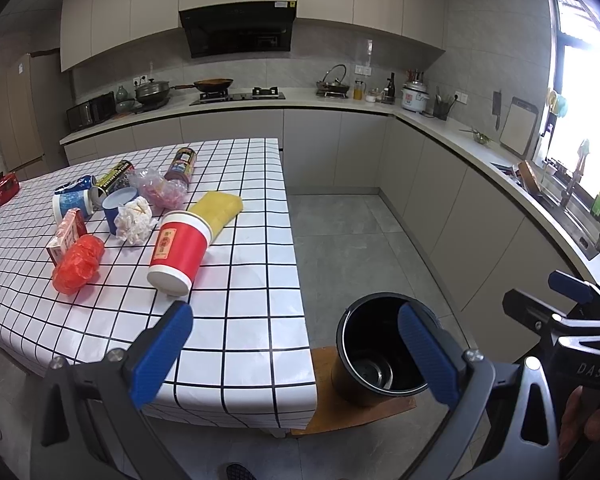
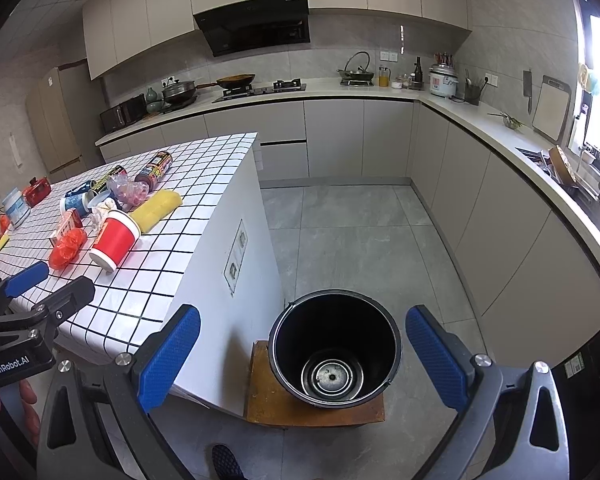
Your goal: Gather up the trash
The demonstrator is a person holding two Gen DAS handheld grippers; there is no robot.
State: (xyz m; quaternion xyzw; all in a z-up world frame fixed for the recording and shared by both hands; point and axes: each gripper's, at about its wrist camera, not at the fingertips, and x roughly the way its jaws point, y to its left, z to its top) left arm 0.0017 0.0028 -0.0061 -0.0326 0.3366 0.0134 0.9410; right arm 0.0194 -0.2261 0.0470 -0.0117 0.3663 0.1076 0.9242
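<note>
Trash lies on the checked table (image 1: 240,320): a red cup on its side (image 1: 179,252), a red plastic bag (image 1: 78,265), a white paper wad (image 1: 134,220), a yellow packet (image 1: 217,210), a blue cup (image 1: 116,205), cans (image 1: 185,164) and a clear wrapper (image 1: 160,188). An empty black bucket (image 2: 334,346) stands on a wooden stool (image 2: 276,408) beside the table. My left gripper (image 1: 296,354) is open and empty above the table's near corner. My right gripper (image 2: 302,354) is open and empty above the bucket.
Kitchen counters (image 1: 440,120) with stove, pots and rice cooker run along the back and right walls. A sink (image 1: 568,216) sits under the window. Grey tiled floor (image 2: 352,232) lies between table and cabinets. A red box (image 1: 4,188) sits at the table's far left.
</note>
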